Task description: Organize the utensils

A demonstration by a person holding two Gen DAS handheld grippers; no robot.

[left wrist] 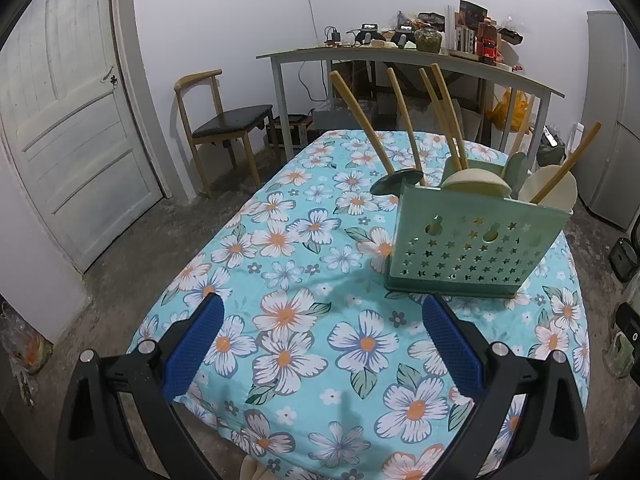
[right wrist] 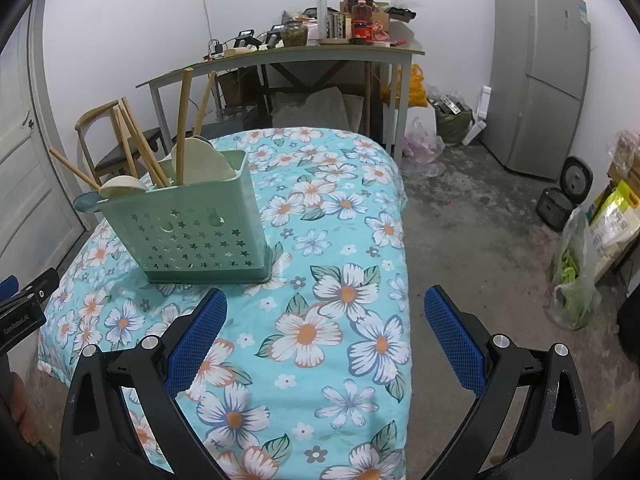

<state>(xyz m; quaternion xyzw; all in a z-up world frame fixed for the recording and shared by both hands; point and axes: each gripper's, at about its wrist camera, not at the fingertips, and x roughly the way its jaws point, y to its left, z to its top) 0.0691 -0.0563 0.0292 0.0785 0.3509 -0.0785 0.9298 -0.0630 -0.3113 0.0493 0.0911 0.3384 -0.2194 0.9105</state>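
Left wrist view: left gripper (left wrist: 322,334) jaws spread wide, empty, above floral desk (left wrist: 304,240); green utensil holder (left wrist: 468,244) upright ahead, wooden-handled utensils (left wrist: 362,120) leaning inside. Right wrist view: right gripper (right wrist: 326,330) jaws equally wide, empty, holder ahead-left.

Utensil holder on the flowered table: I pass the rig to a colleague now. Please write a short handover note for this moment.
Left gripper: open, holding nothing, above the flowered tablecloth.
Right gripper: open, holding nothing, near the table's right edge.
Green utensil holder: upright on the cloth, between both grippers and ahead of them.
Done: wooden-handled utensils stand in the holder, heads down, handles leaning; one dark green head sits at the holder's left rim.
Left: no loose utensil is visible on the cloth; perhaps only check that one.
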